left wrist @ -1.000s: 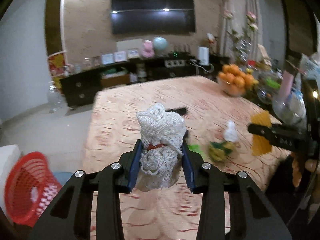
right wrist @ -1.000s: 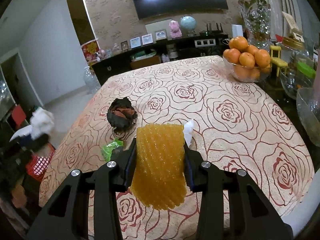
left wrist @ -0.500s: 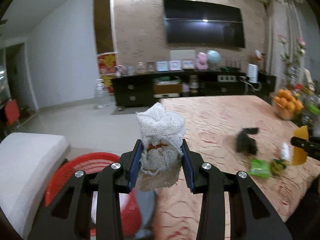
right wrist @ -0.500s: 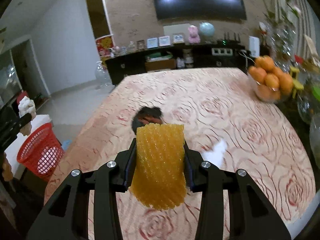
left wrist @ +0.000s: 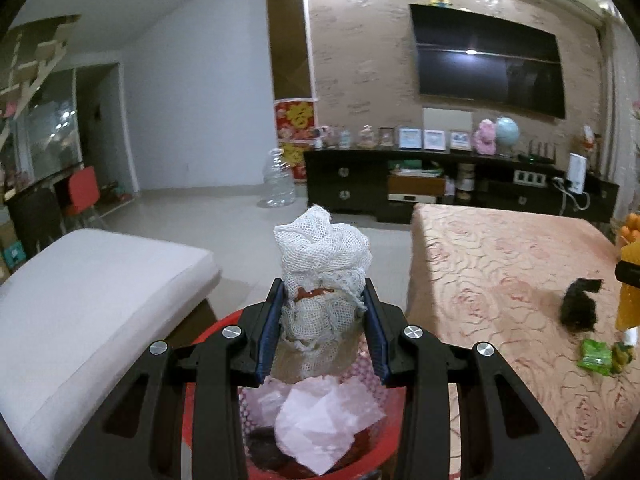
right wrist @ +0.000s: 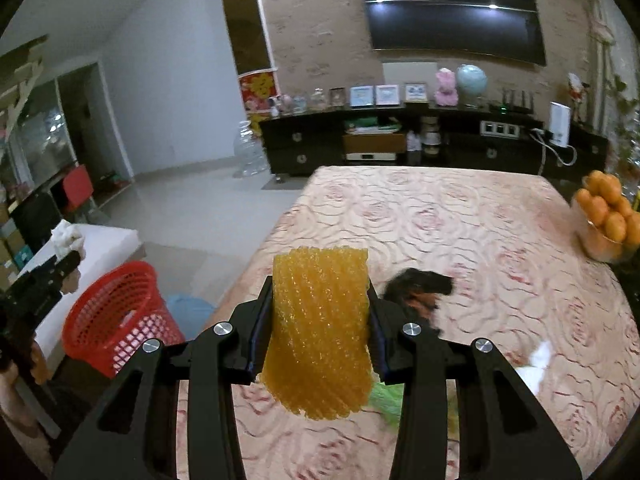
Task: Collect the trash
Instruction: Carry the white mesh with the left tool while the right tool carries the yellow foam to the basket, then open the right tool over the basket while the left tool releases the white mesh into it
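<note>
We hold the white mesh wad (left wrist: 322, 280) clamped in the left gripper (left wrist: 323, 328) directly above the red basket (left wrist: 360, 466), while the right gripper (right wrist: 320, 320), pinching the yellow foam net (right wrist: 319, 332), sits over the table (right wrist: 480, 240), the basket (right wrist: 116, 320) lying well to its left.

white mesh wad (left wrist: 322, 280): upright, above red basket (left wrist: 208, 332) | orange foam net (right wrist: 320, 332): upright, over table
</note>
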